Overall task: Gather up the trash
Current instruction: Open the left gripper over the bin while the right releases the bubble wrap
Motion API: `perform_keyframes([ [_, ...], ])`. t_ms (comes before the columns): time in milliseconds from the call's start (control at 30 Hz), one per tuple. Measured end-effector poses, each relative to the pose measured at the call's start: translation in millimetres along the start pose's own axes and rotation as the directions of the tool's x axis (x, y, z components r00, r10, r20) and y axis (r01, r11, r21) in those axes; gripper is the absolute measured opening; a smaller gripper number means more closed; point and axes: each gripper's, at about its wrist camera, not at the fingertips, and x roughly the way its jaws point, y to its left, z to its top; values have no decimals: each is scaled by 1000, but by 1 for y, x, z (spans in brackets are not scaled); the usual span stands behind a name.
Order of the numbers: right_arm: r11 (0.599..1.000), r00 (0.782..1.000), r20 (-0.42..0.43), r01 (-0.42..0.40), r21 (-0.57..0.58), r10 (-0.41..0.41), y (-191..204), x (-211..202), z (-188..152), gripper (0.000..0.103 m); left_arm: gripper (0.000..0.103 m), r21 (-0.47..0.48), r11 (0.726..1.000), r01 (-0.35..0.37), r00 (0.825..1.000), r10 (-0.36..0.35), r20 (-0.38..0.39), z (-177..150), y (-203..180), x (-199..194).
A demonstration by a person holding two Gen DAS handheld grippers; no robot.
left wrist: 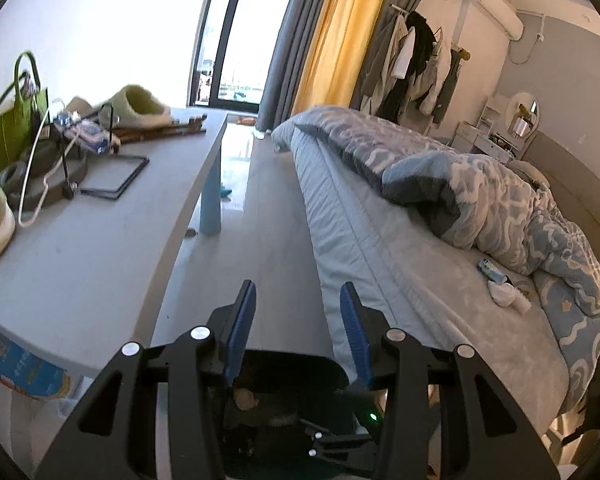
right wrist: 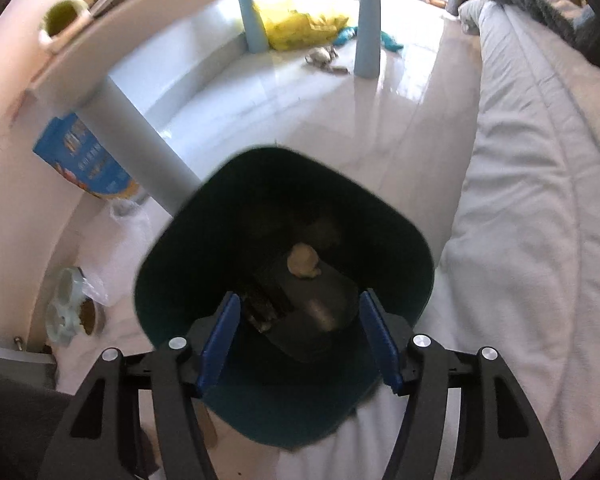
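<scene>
1. Right gripper: points steeply down over the dark green trash bin. Jaws apart at medium width, nothing between the blue pads; empty.
2. Trash bin: stands on the glossy floor between the bed and a gray table leg. Inside, a tan crumpled wad lies on top of dark items; those are too dark to identify.
3. Left gripper: aimed fwd and slightly down along the aisle btwn table and bed. Jaws fairly narrow but apart, nothing between the pads; empty. The bin rim and the tan wad show just below its fingers in the left wrist view.
4. Bed: gray mattress cover, blue patterned duvet bunched along it. Small items lie on the sheet next to the duvet: a white crumpled wad and a small blue packet.
5. Table top: green slipper, green bag, white cable, black wire stand.
6. Floor under the table: yellow plastic bag, teal scraps, small gray debris, blue printed box by the wall, pale blue pet bowl.
</scene>
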Motion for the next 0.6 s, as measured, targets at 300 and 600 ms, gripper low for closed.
perform_keyframes([
  [300,999,987,155,-44,-20,47,1,-67,6,63,46,56,998,-9,997,5,78,21,-31,-11],
  [600,999,961,275,-28,19,22,-38,-123,2,63,54,76,997,3,994,-11,110,27,-55,-5],
])
